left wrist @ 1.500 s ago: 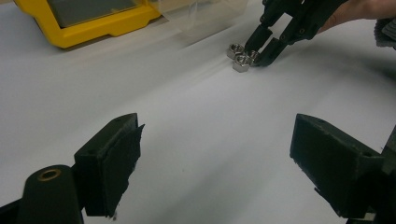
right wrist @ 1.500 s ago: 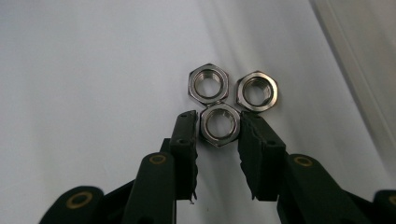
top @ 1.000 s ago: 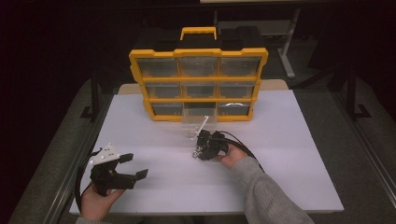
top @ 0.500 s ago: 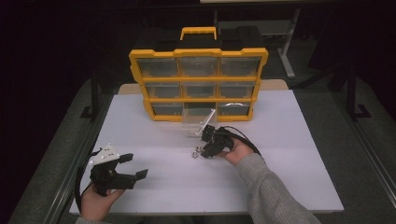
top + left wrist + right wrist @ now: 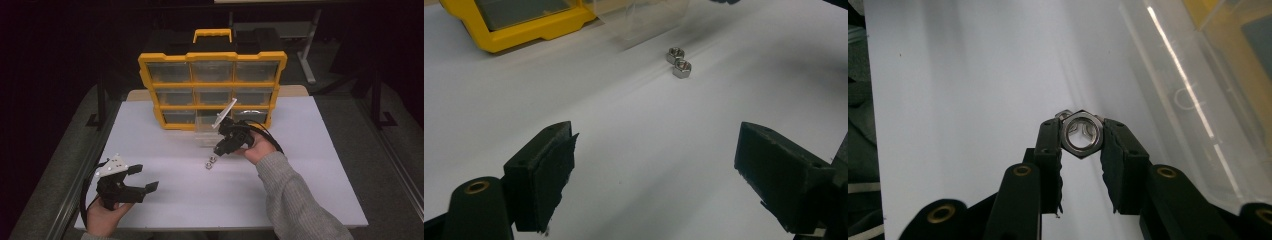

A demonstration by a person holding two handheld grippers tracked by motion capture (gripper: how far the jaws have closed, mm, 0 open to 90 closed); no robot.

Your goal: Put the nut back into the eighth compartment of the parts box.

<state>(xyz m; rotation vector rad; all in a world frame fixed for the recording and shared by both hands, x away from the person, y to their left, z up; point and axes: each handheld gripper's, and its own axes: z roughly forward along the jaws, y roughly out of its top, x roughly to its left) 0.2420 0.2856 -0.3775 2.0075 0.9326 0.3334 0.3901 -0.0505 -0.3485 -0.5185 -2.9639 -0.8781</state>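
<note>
My right gripper (image 5: 219, 148) hangs above the white tabletop, just in front of a clear plastic drawer (image 5: 206, 131), and is shut on a steel hex nut. In the right gripper view the nut (image 5: 1081, 153) is pinched flat-to-flat between the two pads of the right gripper (image 5: 1080, 131), its hole facing the camera. Two more loose nuts (image 5: 210, 162) lie side by side on the table just below and left of it, the same nuts (image 5: 679, 62) showing in the left gripper view. My left gripper (image 5: 146, 177) rests at the near left, open and with nothing between its jaws (image 5: 656, 165).
A yellow organizer (image 5: 212, 90) with several clear drawers stands upright at the back of the white board (image 5: 300, 165). The clear drawer (image 5: 1193, 100) sticks out of its bottom row toward me. A sleeve and forearm cross the near right part of the table.
My right gripper has lifted off the table and moved toward the clear drawer, carrying a nut. The left gripper has stayed in place.
</note>
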